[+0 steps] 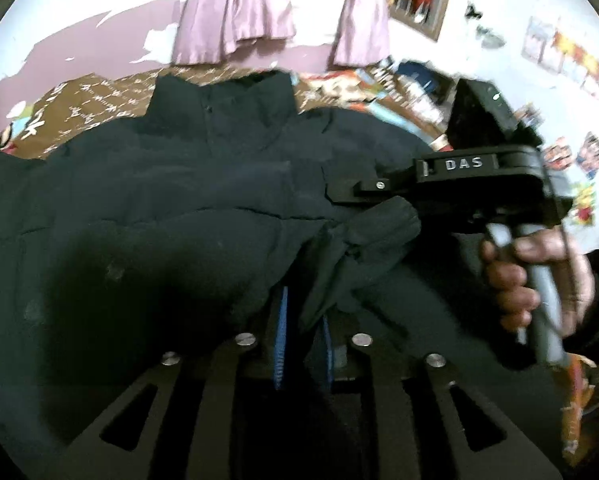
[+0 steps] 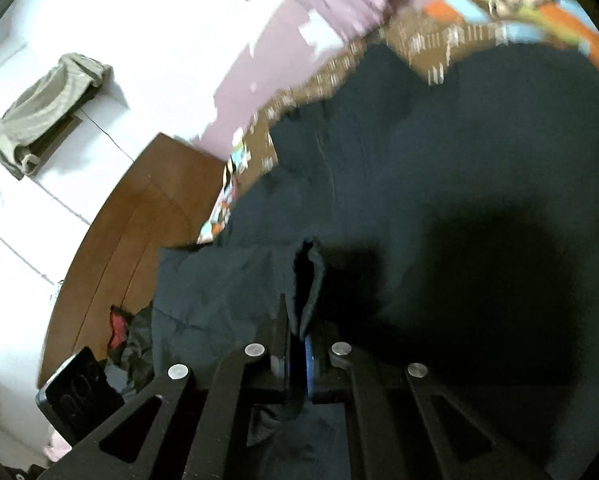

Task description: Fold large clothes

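Nearest, in the left wrist view: left gripper narrowly parted, blue pads either side of a bunched sleeve end of the dark puffer jacket; whether the pads press it, cannot tell. Just beyond and to the right of that bunch: right gripper, held in a hand by its grey handle, reaching in sideways over the jacket's chest; its tips hard to make out here against the dark cloth.

In the right wrist view: right gripper pinched tight on a fold of jacket cloth rising between its pads.

Beyond both: jacket spread face up across a brown patterned bedspread, collar pointing away toward the far wall, long axis running from the grippers out to that collar. Both grippers near the hem end, left nearer the sleeve end. Likely next move: carrying the gathered cloth up along that axis, or across the body.

Farthest: pink curtains on the wall.
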Available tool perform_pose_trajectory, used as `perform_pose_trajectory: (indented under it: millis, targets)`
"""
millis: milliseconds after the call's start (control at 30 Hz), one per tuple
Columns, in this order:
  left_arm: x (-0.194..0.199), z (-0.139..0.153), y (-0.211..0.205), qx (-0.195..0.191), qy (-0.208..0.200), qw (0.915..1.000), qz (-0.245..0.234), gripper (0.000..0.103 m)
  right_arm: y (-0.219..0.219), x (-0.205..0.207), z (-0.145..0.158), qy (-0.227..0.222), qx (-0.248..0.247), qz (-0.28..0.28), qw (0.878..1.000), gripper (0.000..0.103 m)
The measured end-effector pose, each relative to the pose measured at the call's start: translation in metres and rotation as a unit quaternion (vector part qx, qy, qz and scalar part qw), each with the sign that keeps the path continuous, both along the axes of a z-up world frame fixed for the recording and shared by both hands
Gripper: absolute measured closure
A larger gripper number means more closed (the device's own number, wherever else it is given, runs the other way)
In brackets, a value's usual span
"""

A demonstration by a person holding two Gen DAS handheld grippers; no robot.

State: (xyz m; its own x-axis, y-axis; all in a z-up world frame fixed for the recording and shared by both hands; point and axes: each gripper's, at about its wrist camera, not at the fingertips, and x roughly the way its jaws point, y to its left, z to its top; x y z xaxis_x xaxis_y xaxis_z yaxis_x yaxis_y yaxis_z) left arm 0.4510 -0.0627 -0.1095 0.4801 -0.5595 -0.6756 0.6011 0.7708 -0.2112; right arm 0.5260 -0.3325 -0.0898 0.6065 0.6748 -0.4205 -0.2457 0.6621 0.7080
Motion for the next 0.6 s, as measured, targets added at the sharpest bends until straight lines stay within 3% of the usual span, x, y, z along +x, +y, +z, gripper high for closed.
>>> perform_pose_trajectory:
  millis: [67, 133, 200, 300, 367, 467, 533, 600]
  targets:
    - [-0.007, 0.010, 0.008, -0.033, -0.010, 0.9994, -0.007, 0.069, -0.015, -0.014, 0.023, -0.044, -0.036, -0.027, 0.998, 0.099]
    - [-0.015, 0.025, 0.017, -0.057, -0.041, 0.9975, 0.001, 0.061, -0.023, -0.024, 0.034, -0.068, -0.057, -0.049, 0.995, 0.099]
    - [-0.020, 0.041, 0.027, -0.072, -0.075, 0.9944, 0.017, 0.059, -0.042, -0.032, 0.042, -0.081, -0.078, -0.077, 0.991, 0.099]
    - [-0.017, 0.062, 0.047, -0.078, -0.115, 0.9882, 0.065, 0.055, -0.064, -0.031, 0.036, -0.065, -0.094, -0.116, 0.987, 0.099]
    - [-0.004, 0.068, 0.062, -0.092, -0.102, 0.9855, 0.099, 0.039, -0.074, -0.030, 0.026, -0.048, -0.116, -0.133, 0.983, 0.098]
    - [0.025, 0.067, 0.082, -0.122, -0.052, 0.9819, 0.136, 0.039, -0.076, -0.029, 0.011, -0.028, -0.158, -0.152, 0.975, 0.095]
    - [0.040, 0.067, 0.082, -0.092, -0.051, 0.9822, 0.156, 0.038, -0.072, -0.027, 0.006, -0.018, -0.187, -0.169, 0.967, 0.093]
    - [0.059, 0.066, 0.078, -0.062, -0.045, 0.9841, 0.160, 0.039, -0.067, -0.025, 0.011, -0.019, -0.231, -0.191, 0.954, 0.072]
